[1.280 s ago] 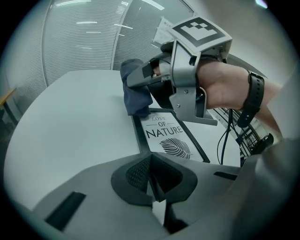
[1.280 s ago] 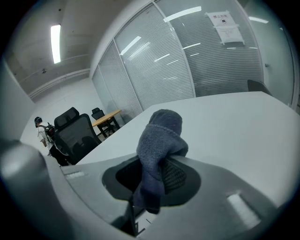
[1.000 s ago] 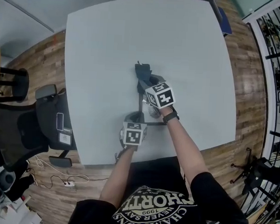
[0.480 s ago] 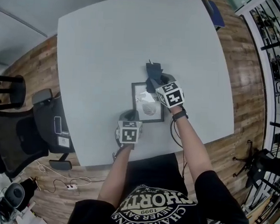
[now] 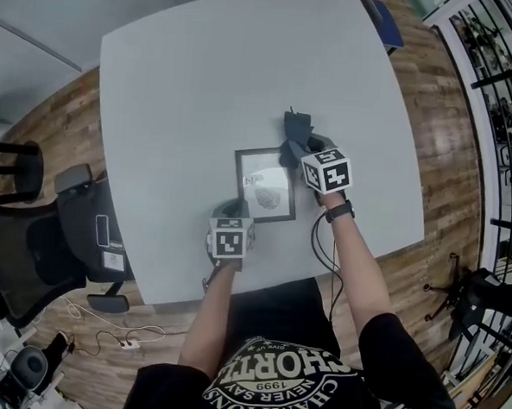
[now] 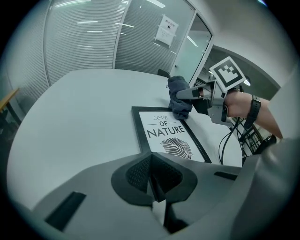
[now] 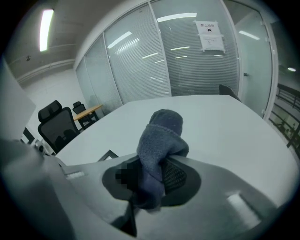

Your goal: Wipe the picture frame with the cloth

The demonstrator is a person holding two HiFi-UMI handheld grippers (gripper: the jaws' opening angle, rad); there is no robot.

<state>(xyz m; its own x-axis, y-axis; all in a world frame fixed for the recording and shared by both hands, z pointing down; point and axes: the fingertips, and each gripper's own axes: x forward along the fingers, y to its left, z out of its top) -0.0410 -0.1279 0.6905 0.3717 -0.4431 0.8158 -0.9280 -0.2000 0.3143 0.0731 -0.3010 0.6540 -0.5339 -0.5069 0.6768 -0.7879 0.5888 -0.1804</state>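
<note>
From my head camera I count one picture frame (image 5: 265, 185) lying flat on the grey bench (image 5: 194, 83), one dark blue cloth (image 5: 295, 128), and my two tongs. My left tongs (image 5: 231, 210) hover just beside the frame's near left corner, and my right tongs (image 5: 298, 146) are at its far right corner. From up there the print is only a pale sheet with a grey blot. The left gripper view reads it properly: the words "LOVE OF NATURE" above a single leaf, inside a thin black border. That same view shows my left tongs clenched, the two pads pressed together with nothing between them. It also looks across at the right tongs from the side, with the cloth drooping from them onto or just over the frame's far right corner; I cannot tell whether it touches the glass. The right gripper view gives what neither of the others does: the cloth is bunched and pinched firmly between the right pads, one rounded fold sticking up past them and a tail hanging below. Of the frame it catches only one black corner, low on the left. A black office chair (image 5: 37, 255) stands on the wooden floor (image 5: 451, 125) off the bench's left side.
</note>
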